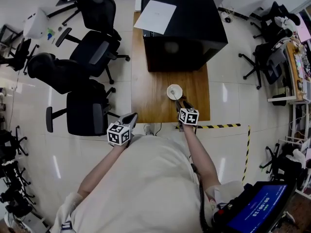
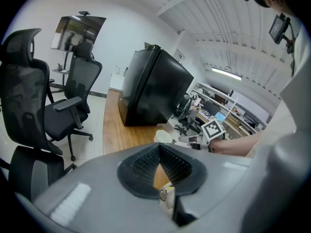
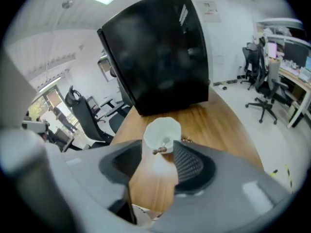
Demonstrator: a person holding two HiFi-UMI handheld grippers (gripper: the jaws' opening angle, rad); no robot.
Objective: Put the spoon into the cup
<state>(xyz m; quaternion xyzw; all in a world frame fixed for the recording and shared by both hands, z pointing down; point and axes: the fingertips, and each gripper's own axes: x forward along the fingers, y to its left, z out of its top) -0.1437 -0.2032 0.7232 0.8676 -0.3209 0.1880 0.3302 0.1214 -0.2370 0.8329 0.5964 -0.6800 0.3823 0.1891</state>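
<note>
Your right gripper [image 1: 180, 103] has its jaws wide apart, gripping nothing. The cup [image 3: 162, 131] stands just past their tips on the table [image 1: 148, 93], with the spoon [image 3: 162, 148] inside it, handle over the rim. Your left gripper [image 2: 159, 150] is closed and empty, near the table's corner.

beige shirt [image 1: 141, 188], grey left claw [image 1: 132, 116], grey right claw [image 1: 180, 102].

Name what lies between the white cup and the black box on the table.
Only bare wooden table lies between cup and black box; the head view shows it.
</note>
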